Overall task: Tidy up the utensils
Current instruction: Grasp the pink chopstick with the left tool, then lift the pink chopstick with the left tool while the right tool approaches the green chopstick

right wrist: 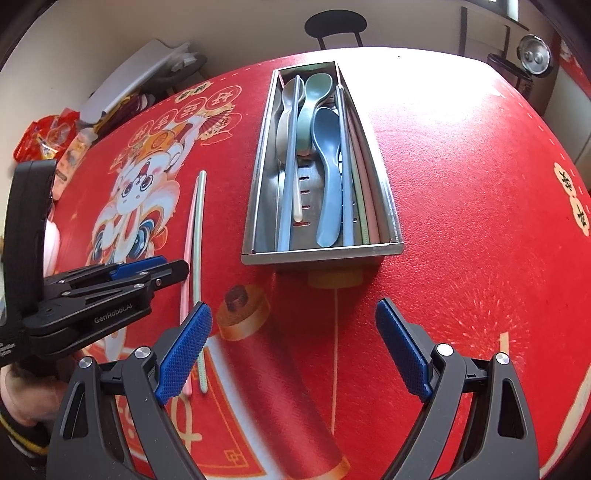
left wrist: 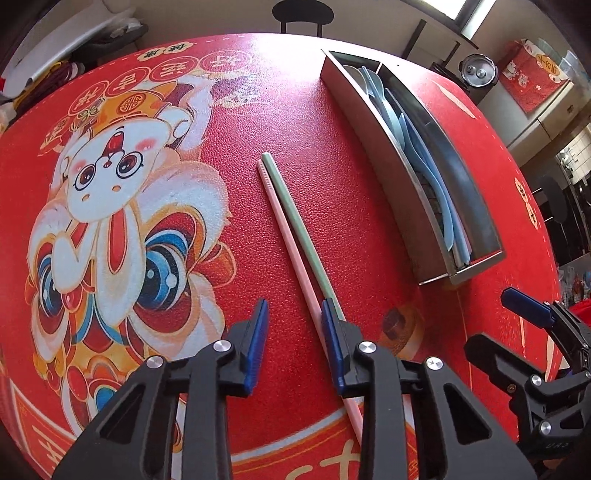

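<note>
A pink chopstick (left wrist: 291, 251) and a green chopstick (left wrist: 299, 225) lie side by side on the red tablecloth. They also show in the right wrist view, pink (right wrist: 189, 229) and green (right wrist: 199, 221). My left gripper (left wrist: 293, 321) is open, low over their near ends, with its right finger (left wrist: 332, 347) over them. A steel utensil tray (right wrist: 321, 254) holds spoons (right wrist: 327, 166) and several chopsticks; it also shows in the left wrist view (left wrist: 373, 125). My right gripper (right wrist: 295, 336) is open and empty, in front of the tray's near end.
The table carries a red cloth with a cartoon rabbit print (left wrist: 110, 192). Snack packets (right wrist: 48, 140) lie at the table's far left edge. A black chair (right wrist: 334, 26) stands behind the table. A steel pot (left wrist: 476, 72) stands on a stand at the back right.
</note>
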